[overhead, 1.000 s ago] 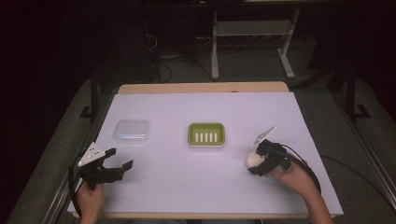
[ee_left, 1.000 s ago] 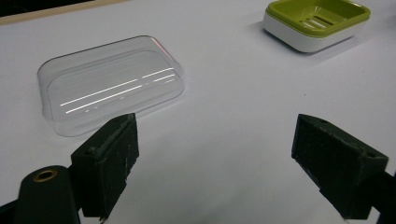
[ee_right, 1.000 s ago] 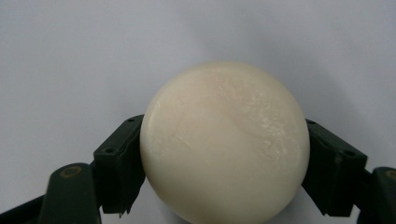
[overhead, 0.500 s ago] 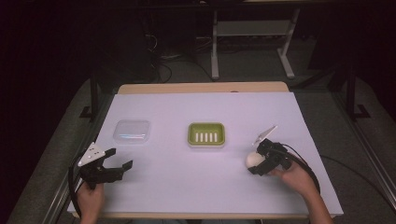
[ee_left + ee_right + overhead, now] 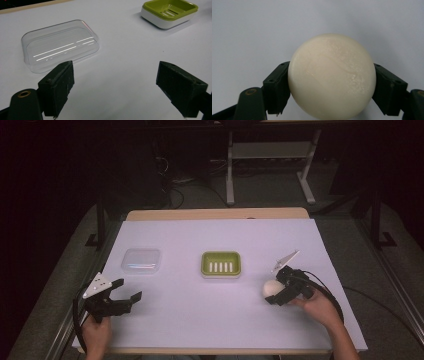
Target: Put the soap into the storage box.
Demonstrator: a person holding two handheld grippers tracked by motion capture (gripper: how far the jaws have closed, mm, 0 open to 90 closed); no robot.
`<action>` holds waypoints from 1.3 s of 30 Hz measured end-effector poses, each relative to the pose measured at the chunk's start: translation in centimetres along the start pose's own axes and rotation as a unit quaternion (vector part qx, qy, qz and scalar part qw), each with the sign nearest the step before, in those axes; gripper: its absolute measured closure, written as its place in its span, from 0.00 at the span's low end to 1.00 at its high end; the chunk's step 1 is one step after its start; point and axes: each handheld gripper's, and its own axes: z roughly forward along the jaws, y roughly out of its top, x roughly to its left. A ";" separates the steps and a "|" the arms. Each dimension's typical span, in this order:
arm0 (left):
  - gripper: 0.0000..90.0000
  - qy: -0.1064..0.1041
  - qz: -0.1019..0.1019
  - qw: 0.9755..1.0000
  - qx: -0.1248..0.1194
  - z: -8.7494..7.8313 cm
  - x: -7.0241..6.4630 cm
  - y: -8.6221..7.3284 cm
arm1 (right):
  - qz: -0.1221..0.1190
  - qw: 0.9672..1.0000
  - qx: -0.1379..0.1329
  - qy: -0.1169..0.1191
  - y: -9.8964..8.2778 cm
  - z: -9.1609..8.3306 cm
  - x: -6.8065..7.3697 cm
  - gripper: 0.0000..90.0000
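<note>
round cream-white soap bar [image 5: 331,76], pinched in right gripper [image 5: 276,292]
left gripper [image 5: 125,292] spread, near clear plastic lid [image 5: 60,43]; green soap dish [image 5: 221,264] centre.

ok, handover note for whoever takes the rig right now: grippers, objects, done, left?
Right gripper: shut on the round cream soap, jaws on both sides, at the table's right side.
Left gripper: open, holding nothing, near the table's left front.
Green soap dish: mid-table, nothing in it.
Clear lid: lies on the table left of the dish, just ahead of the left gripper.
Done: soap gripped.
Left, probably: set the soap in the dish, then perhaps put the lid on.
</note>
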 end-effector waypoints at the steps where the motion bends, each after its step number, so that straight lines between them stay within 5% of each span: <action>1: 0.16 0.000 0.000 1.000 -0.001 0.0 0.0 0.0 | -0.005 1.000 -0.004 0.004 0.2 -0.2 0.1 0.27; 39: 0.16 -0.001 0.000 1.000 -0.002 0.0 0.0 0.0 | -0.079 0.996 -0.014 0.029 4.5 -1.1 0.8 0.27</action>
